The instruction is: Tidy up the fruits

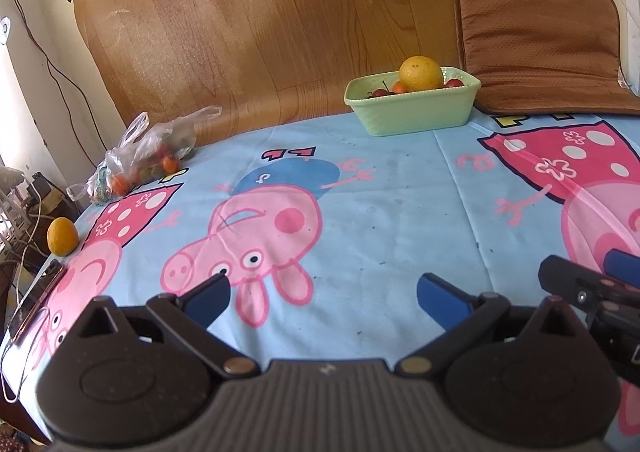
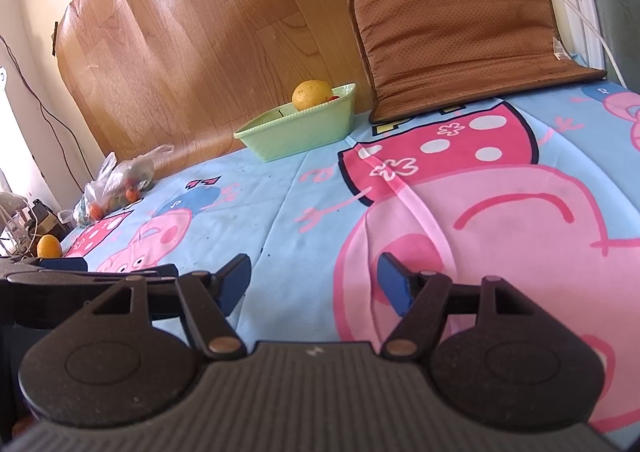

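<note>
Both grippers empty and spread, left gripper (image 1: 323, 294), right gripper (image 2: 314, 279), orange (image 1: 421, 73) in green basket (image 1: 416, 108)

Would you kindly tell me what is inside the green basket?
The green basket holds a large orange and several small red fruits. Its wall hides whatever lies lower down.

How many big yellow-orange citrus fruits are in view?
2: one orange in the green basket, one orange loose at the table's left edge. The plastic bag may hide more.
</note>
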A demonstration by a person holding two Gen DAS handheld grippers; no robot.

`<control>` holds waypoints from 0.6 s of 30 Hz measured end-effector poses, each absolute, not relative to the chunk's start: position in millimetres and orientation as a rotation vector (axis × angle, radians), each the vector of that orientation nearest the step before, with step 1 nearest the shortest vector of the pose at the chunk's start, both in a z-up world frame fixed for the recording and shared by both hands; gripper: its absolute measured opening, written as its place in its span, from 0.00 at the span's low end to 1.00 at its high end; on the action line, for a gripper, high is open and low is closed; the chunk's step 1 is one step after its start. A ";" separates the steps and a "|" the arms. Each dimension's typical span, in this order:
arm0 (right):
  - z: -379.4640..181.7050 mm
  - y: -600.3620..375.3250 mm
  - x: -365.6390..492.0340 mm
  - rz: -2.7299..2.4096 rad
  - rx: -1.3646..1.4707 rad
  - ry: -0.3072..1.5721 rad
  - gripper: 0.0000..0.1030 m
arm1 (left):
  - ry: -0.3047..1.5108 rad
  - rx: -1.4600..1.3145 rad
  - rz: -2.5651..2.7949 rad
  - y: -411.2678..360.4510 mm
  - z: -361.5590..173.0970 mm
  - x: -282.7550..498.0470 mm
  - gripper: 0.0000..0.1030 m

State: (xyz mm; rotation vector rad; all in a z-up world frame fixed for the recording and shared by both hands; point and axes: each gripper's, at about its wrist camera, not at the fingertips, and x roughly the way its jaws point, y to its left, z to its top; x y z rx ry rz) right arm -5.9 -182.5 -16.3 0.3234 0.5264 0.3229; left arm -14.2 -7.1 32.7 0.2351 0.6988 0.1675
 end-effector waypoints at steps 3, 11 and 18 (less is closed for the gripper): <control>-16.1 -182.8 -6.0 0.322 0.326 0.524 0.70 | 0.699 0.236 0.166 -7.6 32.6 -14.6 1.00; -16.0 -185.4 -6.5 0.323 0.333 0.519 0.70 | 0.700 0.238 0.179 -7.7 30.5 -14.8 1.00; -15.8 -185.4 -6.8 0.323 0.334 0.518 0.71 | 0.701 0.236 0.185 -6.8 29.4 -14.3 1.00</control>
